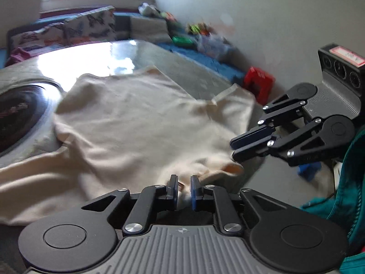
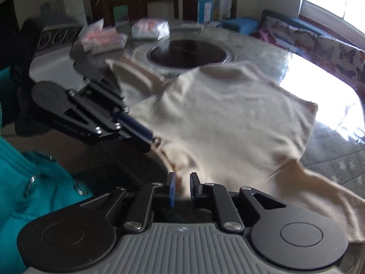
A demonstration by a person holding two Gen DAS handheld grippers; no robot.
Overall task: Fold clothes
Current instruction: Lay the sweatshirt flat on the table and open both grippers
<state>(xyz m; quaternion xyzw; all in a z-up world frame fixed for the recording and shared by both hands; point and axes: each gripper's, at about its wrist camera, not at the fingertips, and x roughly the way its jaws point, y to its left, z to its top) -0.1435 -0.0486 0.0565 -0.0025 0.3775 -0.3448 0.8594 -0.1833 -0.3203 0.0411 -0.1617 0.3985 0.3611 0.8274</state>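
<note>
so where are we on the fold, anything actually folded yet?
Done: the cream shirt is laid out on the table, mostly flat but rumpled, and no finished fold shows. In hand: the left gripper and right gripper each pinch cloth at the shirt's near edge, close together. Left: every fold, both sleeves and the body.

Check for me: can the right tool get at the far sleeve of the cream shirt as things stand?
Probably not right now: the right tool is shut on the cream shirt at its near edge, and the far sleeve lies beyond the left tool.
</note>
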